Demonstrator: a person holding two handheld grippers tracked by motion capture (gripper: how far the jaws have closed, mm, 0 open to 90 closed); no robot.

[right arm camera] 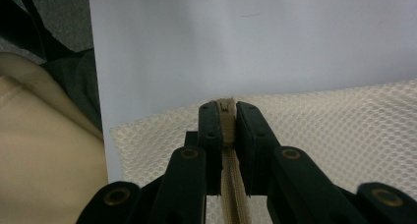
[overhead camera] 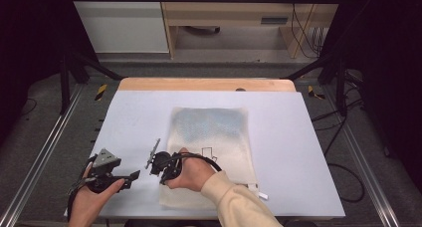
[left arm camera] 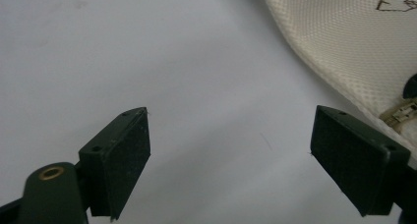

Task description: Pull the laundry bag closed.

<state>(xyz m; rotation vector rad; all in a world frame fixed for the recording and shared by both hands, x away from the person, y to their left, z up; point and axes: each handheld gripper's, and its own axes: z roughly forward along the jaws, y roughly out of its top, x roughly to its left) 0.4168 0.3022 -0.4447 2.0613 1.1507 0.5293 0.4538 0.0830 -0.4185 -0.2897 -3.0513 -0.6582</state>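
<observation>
A cream mesh bag [overhead camera: 211,130] lies flat on the white table cover [overhead camera: 298,152], with a black outline print near its middle. At the bag's near left corner my right gripper [overhead camera: 162,176] is shut on the beige zipper pull [right arm camera: 227,117]; the zipper tape [right arm camera: 234,194] runs back between its jaws across the mesh [right arm camera: 344,130]. Left of the bag my left gripper [overhead camera: 133,177] stands open over bare table cover. In the left gripper view its jaws [left arm camera: 231,155] are wide apart with nothing between them, and the bag's edge [left arm camera: 354,42] with a bit of zipper [left arm camera: 401,113] lies at the right.
The table cover's near edge [right arm camera: 96,86] runs close beside the bag's corner, with a cream sleeve [overhead camera: 239,199] over it. A wooden strip [overhead camera: 206,84] shows at the table's far side. Metal rails [overhead camera: 45,152] flank the table.
</observation>
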